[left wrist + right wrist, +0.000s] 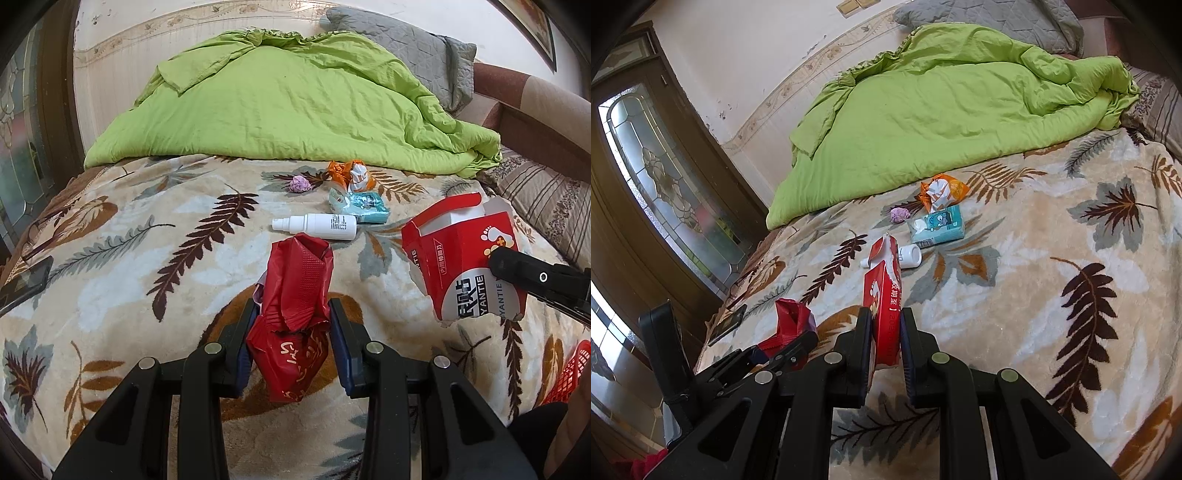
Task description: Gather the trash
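My left gripper (293, 314) is shut on a crumpled red plastic wrapper (295, 295), held above the leaf-patterned blanket (129, 258). To its right, my right gripper (885, 321) is shut on a torn red cardboard box (882, 291), which also shows in the left wrist view as the red box (458, 258) with a footprint mark. Farther up the bed lie a white spray bottle (317, 226), a teal tissue pack (364, 206), an orange wrapper (351, 175) and a small purple paper ball (300, 183).
A rumpled green duvet (288, 99) covers the far half of the bed, with a grey pillow (402, 40) behind it. A dark phone (24, 282) lies at the bed's left edge. A red mesh basket (570, 373) peeks in at lower right. A wooden glass-panelled door (665, 192) stands left.
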`<state>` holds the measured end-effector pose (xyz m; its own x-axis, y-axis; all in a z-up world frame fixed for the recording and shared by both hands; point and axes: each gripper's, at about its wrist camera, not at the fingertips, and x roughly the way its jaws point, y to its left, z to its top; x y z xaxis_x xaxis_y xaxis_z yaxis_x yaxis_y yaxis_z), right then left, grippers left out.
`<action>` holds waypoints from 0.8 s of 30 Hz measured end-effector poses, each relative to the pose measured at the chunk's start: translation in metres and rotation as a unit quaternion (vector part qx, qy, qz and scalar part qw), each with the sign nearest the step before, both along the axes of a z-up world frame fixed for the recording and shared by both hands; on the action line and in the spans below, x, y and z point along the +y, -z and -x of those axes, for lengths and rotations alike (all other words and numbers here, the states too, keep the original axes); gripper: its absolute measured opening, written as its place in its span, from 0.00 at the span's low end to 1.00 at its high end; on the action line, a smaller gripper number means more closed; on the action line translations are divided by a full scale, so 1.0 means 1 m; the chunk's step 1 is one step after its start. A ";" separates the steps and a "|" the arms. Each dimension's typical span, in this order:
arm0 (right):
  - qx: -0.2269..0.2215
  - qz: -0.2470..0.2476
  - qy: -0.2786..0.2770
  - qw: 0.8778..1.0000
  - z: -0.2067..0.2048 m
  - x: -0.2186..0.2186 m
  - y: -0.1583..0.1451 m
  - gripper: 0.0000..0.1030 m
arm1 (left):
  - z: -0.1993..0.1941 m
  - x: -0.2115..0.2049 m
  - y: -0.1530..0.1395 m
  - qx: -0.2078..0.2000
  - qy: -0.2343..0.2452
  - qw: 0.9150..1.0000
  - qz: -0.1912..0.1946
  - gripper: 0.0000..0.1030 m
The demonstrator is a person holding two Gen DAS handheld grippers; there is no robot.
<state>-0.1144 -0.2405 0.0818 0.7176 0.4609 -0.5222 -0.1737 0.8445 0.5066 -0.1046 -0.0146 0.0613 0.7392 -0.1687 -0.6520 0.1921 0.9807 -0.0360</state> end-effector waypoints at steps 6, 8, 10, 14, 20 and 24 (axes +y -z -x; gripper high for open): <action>0.001 -0.001 0.000 1.000 0.000 0.000 0.000 0.16 | 0.000 0.000 0.000 0.000 0.000 1.000 -0.001 0.34; 0.000 -0.001 0.001 1.000 0.000 0.000 0.000 0.16 | -0.001 0.000 0.000 0.000 0.001 1.000 -0.001 0.34; 0.001 -0.001 0.000 1.000 -0.001 0.000 0.000 0.16 | -0.001 0.000 0.000 0.000 0.001 1.000 0.000 0.34; 0.001 -0.001 0.000 1.000 -0.001 0.000 0.000 0.16 | 0.000 0.000 0.000 0.000 0.001 1.000 0.000 0.34; 0.001 0.000 0.000 1.000 -0.001 0.001 0.001 0.16 | -0.003 0.002 0.000 -0.001 0.001 1.000 0.000 0.34; 0.001 0.000 0.000 1.000 0.000 0.001 0.000 0.16 | -0.005 0.004 -0.001 -0.001 0.001 1.000 0.001 0.34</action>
<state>-0.1140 -0.2392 0.0814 0.7170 0.4605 -0.5233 -0.1719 0.8443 0.5075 -0.0995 -0.0110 0.0619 0.7404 -0.1718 -0.6498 0.1937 0.9803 -0.0385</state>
